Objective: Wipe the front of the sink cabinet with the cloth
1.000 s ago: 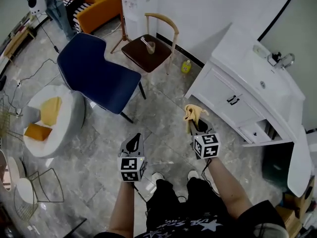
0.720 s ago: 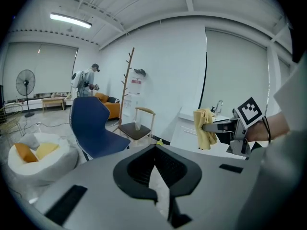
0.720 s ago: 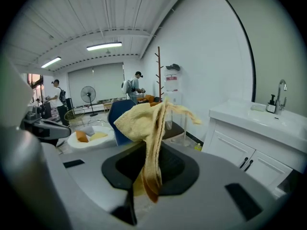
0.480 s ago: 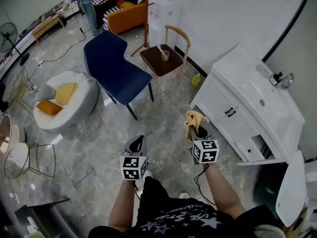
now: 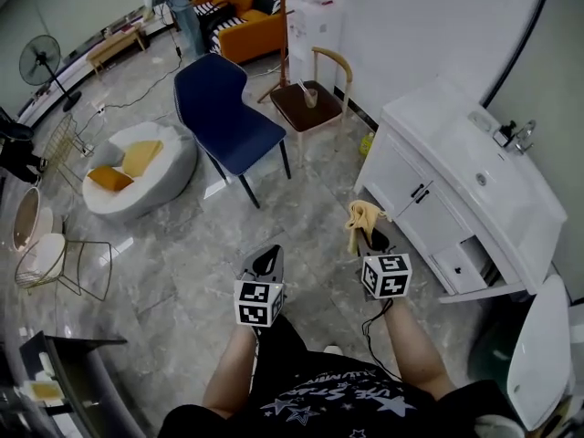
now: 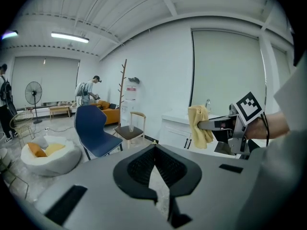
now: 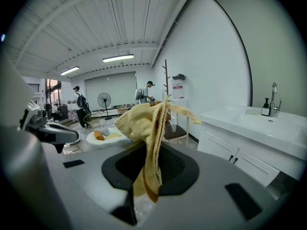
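Note:
A yellow cloth [image 5: 362, 217] hangs bunched from my right gripper [image 5: 370, 238], which is shut on it; the right gripper view has the cloth [image 7: 148, 128] draped between the jaws. The white sink cabinet [image 5: 415, 199] stands to the right, its doors with dark handles [image 5: 417, 192] facing me, and one low drawer [image 5: 467, 261] is pulled open. The right gripper is a short way off the cabinet front, not touching it. My left gripper [image 5: 266, 261] is held over the floor, jaws closed with nothing between them. In the left gripper view the cloth [image 6: 200, 124] shows beside the cabinet [image 6: 180, 131].
A blue chair [image 5: 226, 112] and a wooden chair [image 5: 315, 94] stand ahead on the grey stone floor. A white beanbag with yellow cushions [image 5: 137, 164] lies to the left. A faucet [image 5: 516, 135] sits on the sink top. People stand far off near an orange sofa [image 5: 245, 18].
The head view has shifted, so the chairs and cabinet sit differently in frame. Both grippers keep their pose, the cloth still held in the right one.

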### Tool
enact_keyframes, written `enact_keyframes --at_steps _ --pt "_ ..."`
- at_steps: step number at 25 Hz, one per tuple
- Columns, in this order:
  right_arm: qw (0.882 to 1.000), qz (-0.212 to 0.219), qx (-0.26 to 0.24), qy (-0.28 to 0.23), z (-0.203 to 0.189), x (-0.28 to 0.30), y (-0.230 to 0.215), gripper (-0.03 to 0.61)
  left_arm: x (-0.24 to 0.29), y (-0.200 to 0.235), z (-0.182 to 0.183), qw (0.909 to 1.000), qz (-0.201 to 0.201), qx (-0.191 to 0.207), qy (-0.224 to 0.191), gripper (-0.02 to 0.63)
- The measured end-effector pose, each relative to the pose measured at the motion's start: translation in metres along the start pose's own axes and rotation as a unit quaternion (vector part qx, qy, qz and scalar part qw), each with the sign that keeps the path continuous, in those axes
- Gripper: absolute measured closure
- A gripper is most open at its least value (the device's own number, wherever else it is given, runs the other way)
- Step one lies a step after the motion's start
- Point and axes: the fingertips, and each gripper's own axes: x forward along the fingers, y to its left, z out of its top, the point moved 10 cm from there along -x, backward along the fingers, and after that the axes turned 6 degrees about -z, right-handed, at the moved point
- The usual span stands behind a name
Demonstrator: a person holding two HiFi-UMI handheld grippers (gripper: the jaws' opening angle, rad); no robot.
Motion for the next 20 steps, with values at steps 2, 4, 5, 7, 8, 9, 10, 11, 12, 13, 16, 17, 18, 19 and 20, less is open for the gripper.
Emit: enact_keyframes --at_steps 2,4,5,7,8,9,10,11,12,13,16,17,18,19,20 --pt "1.0 0.007 -0.001 0.005 -0.011 -0.02 -0.01 0.5 -0.009 -0.025 -0.006 1.0 -0.002 -0.005 0.001 0.597" --pt "1.0 0.012 -0.001 0.009 -0.021 -0.042 -0.019 0.5 -0.021 -0.048 -0.014 1.0 -0.004 -0.004 0.006 0.597" --pt "1.0 0.013 -0.002 0.011 -0.025 -0.052 -0.023 0.5 -0.027 -0.058 -0.018 0.9999 -0.005 -0.003 0.009 0.597" --pt "1.0 0.014 -0.002 0.01 -0.032 -0.07 -0.032 0.5 -0.037 -0.074 -0.024 0.9999 -0.003 -0.001 0.012 0.597" --pt "1.0 0.014 -0.003 0.009 -0.034 -0.077 -0.036 0.5 -0.04 -0.08 -0.026 0.9999 0.0 0.002 0.012 0.597" --pt "1.0 0.014 -0.003 0.008 -0.037 -0.084 -0.04 0.5 -0.043 -0.087 -0.027 0.9999 0.004 0.004 0.011 0.597" --pt "1.0 0.015 -0.003 0.007 -0.04 -0.091 -0.044 0.5 -0.046 -0.094 -0.028 0.9999 0.005 0.004 0.009 0.597" --pt "1.0 0.016 -0.003 0.007 -0.042 -0.097 -0.046 0.5 -0.05 -0.101 -0.028 1.0 0.004 0.001 0.008 0.597" --pt "1.0 0.017 -0.004 0.007 -0.044 -0.104 -0.048 0.5 -0.053 -0.108 -0.029 1.0 0.002 -0.002 0.007 0.597" --pt "1.0 0.018 -0.004 0.007 -0.047 -0.11 -0.05 0.5 -0.056 -0.113 -0.031 1.0 0.0 -0.003 0.006 0.597" --pt "1.0 0.024 -0.004 0.006 -0.052 -0.124 -0.056 0.5 -0.06 -0.129 -0.035 1.0 -0.002 -0.003 -0.001 0.597" --pt "1.0 0.025 -0.003 0.006 -0.054 -0.128 -0.058 0.5 -0.06 -0.134 -0.037 1.0 -0.004 -0.004 -0.003 0.597" --pt "1.0 0.027 -0.003 0.007 -0.056 -0.131 -0.06 0.5 -0.061 -0.14 -0.038 1.0 -0.006 -0.005 -0.005 0.597" --pt "1.0 0.028 -0.002 0.008 -0.058 -0.134 -0.063 0.5 -0.062 -0.145 -0.039 0.9999 -0.008 -0.006 -0.007 0.597" --pt "1.0 0.03 -0.001 0.008 -0.061 -0.138 -0.065 0.5 -0.063 -0.151 -0.041 0.9999 -0.01 -0.008 -0.009 0.597"
